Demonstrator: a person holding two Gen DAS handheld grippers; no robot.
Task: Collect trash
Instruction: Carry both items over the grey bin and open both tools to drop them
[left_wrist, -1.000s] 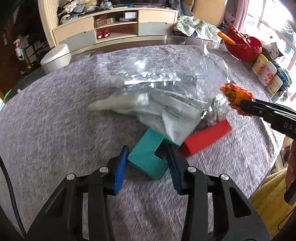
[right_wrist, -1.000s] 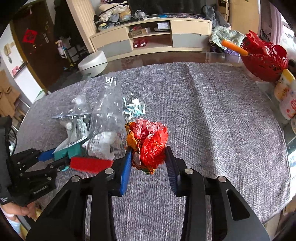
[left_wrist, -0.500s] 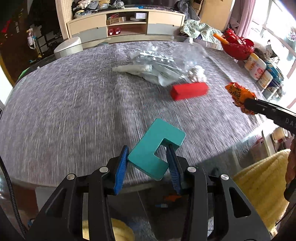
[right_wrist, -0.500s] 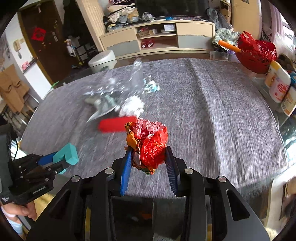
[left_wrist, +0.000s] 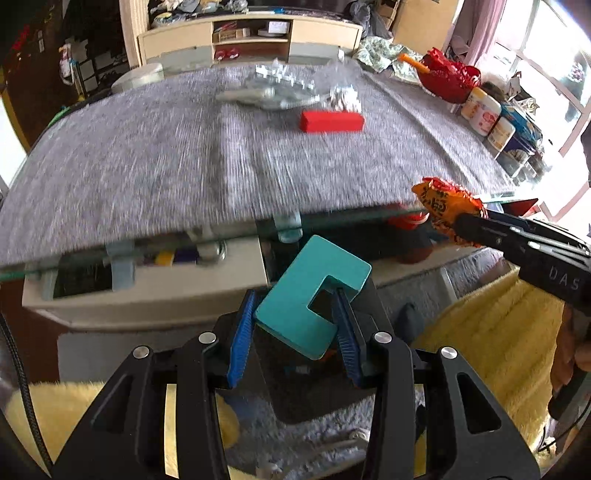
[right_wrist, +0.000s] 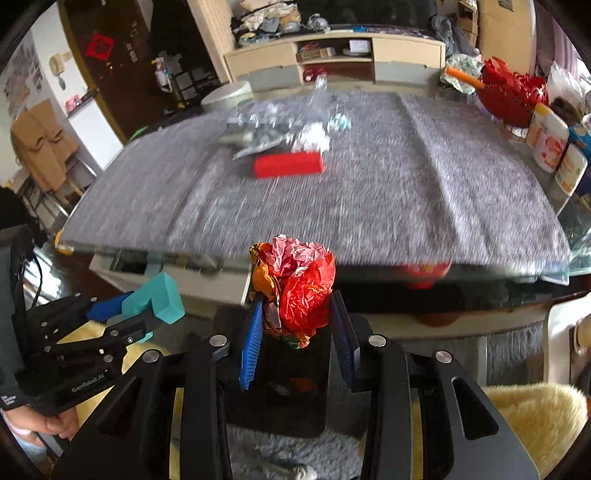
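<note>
My left gripper (left_wrist: 295, 325) is shut on a teal C-shaped block (left_wrist: 314, 299) and holds it off the table's near edge, above a dark bin (left_wrist: 314, 384) on the floor. My right gripper (right_wrist: 297, 321) is shut on a crumpled red and orange wrapper (right_wrist: 295, 288), also off the table, above the same dark bin (right_wrist: 277, 398). On the grey tablecloth (left_wrist: 147, 155) lie a red block (left_wrist: 330, 121), clear plastic bags (left_wrist: 273, 88) and a crumpled white paper (left_wrist: 345, 99). The left gripper with the teal block (right_wrist: 159, 295) shows at left in the right wrist view.
A red basket (left_wrist: 448, 79) and several jars (left_wrist: 484, 116) stand at the table's right edge. A low cabinet (left_wrist: 147, 284) sits under the glass table edge. Yellow fluffy cushions (left_wrist: 498, 332) and a grey rug (left_wrist: 314, 443) are around the bin.
Both grippers have pulled back from the table to beyond its near edge, the left carrying the teal block lifted from beside the red block, the right still holding the wrapper.
</note>
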